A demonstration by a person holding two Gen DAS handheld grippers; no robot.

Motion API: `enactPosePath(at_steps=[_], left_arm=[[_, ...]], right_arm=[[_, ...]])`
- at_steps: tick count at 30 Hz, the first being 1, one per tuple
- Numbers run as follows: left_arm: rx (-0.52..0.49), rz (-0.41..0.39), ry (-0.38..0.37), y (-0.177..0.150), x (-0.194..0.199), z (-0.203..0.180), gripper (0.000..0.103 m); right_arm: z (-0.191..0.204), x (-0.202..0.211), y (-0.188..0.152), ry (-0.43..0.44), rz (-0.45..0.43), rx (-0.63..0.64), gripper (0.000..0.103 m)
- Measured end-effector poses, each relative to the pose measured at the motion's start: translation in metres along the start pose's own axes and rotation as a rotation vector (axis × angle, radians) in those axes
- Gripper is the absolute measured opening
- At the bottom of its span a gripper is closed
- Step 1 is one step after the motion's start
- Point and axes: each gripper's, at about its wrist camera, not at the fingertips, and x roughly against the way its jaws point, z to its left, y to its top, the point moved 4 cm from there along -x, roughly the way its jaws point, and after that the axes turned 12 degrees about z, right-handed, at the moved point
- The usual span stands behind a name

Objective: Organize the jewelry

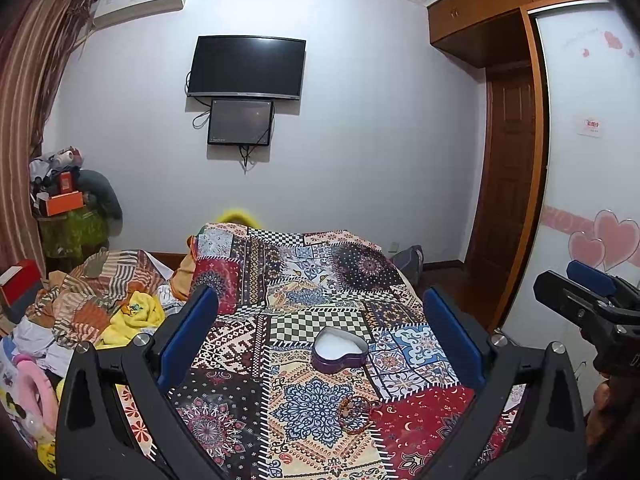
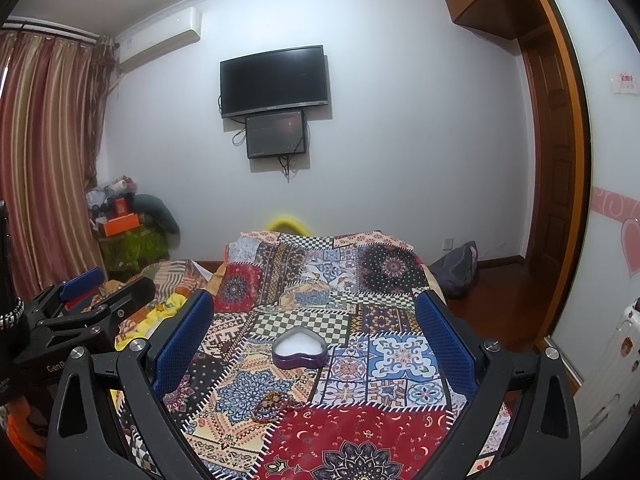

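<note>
open cloth (image 2: 360, 432) around heart box (image 2: 299, 350), bracelet (image 2: 276, 404)

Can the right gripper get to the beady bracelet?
Probably yes. The right gripper is open, and the bracelet lies uncovered on the quilt, nearer than the heart box.

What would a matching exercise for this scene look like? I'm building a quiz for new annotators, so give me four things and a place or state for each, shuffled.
Things:
1. heart-shaped box
2. beaded bracelet
3. television
4. left gripper

Places or states:
A. mounted on the wall
B. jaws wide open, holding nothing
C. lid off, white lining showing
D. lying on the patchwork quilt, nearer the camera than the box

Pairs: 1-C, 2-D, 3-A, 4-B
</note>
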Motion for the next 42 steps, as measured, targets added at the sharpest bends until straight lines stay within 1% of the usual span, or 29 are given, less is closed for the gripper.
enactPosePath(at_steps=[7, 13, 17, 19, 26, 29, 30, 33, 35, 36, 40, 42], left_arm=[[-0.003, 0.018, -0.002, 0.001, -0.008, 0.0, 0.103], [-0.004, 0.048, 0.007, -0.001, -0.022, 0.002, 0.103], [-0.005, 0.105, 0.006, -0.007, -0.042, 0.008, 0.103], [-0.006, 0.148, 0.009, -0.012, -0.057, 0.011, 0.103], [-0.026, 0.277, 0.027, -0.035, -0.104, 0.018, 0.103], [-0.025, 0.344, 0.031, -0.049, -0.126, 0.022, 0.102], [-0.029, 0.366, 0.04, -0.054, -0.133, 0.023, 0.1], [-0.055, 0.428, 0.063, -0.07, -0.152, 0.025, 0.087], [-0.068, 0.469, 0.059, -0.08, -0.162, 0.026, 0.082], [-0.069, 0.489, 0.053, -0.085, -0.167, 0.026, 0.078], [-0.072, 0.555, 0.018, -0.099, -0.18, 0.023, 0.063], [-0.061, 0.58, -0.016, -0.104, -0.186, 0.021, 0.06]], right_arm=[[-0.002, -0.007, -0.001, 0.001, 0.013, -0.007, 0.1], [-0.005, -0.021, -0.005, -0.004, 0.047, -0.014, 0.1], [-0.01, -0.038, -0.012, -0.018, 0.089, -0.014, 0.1], [-0.013, -0.052, -0.019, -0.028, 0.121, -0.013, 0.1], [-0.024, -0.1, -0.046, -0.069, 0.256, 0.007, 0.1], [-0.03, -0.125, -0.064, -0.068, 0.343, 0.011, 0.1], [-0.031, -0.126, -0.067, -0.061, 0.368, 0.01, 0.1], [-0.036, -0.143, -0.08, -0.031, 0.434, 0.002, 0.1], [-0.038, -0.15, -0.087, -0.02, 0.462, 0.003, 0.1], [-0.038, -0.154, -0.091, -0.007, 0.486, 0.006, 0.1], [-0.035, -0.162, -0.097, 0.035, 0.518, 0.018, 0.099], [-0.032, -0.169, -0.099, 0.056, 0.532, 0.032, 0.091]])
